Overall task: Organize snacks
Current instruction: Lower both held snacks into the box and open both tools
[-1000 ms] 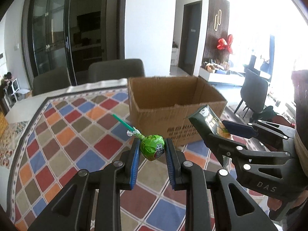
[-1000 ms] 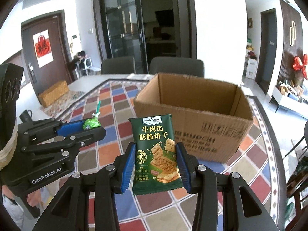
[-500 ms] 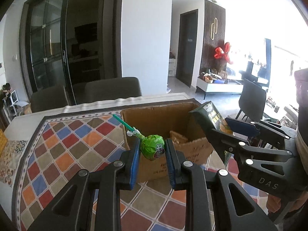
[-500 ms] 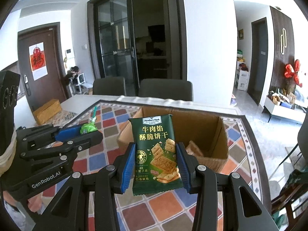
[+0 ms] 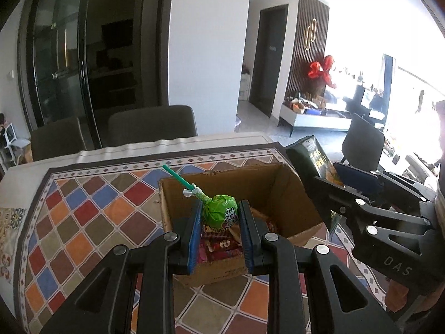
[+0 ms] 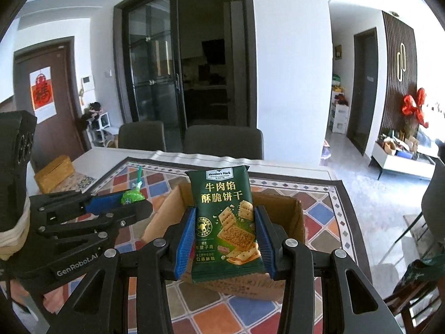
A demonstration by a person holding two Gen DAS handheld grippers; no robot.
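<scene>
I have raised both loads over the cardboard box (image 5: 281, 192) on the table (image 5: 83, 222): left hand-held gripper (image 5: 219, 217) clamps the lollipop (image 5: 221, 213), right hand-held gripper (image 6: 226, 239) clamps the cracker packet (image 6: 225, 222), so release comes next.

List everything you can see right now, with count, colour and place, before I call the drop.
lollipop: 1, green wrapper and stick, clamped in left tongs over the box
cracker packet: 1, dark green, clamped in right tongs over the box
cardboard box: 1, brown, open, on the tablecloth
wrapped snacks: several, red and pink, inside the box
tablecloth: 1, multicoloured diamonds, covering the table
chairs: 2, grey, behind the table
wooden box: 1, tan, table's far left
left tongs: 1, black, blue pads
right tongs: 1, black, blue pads
</scene>
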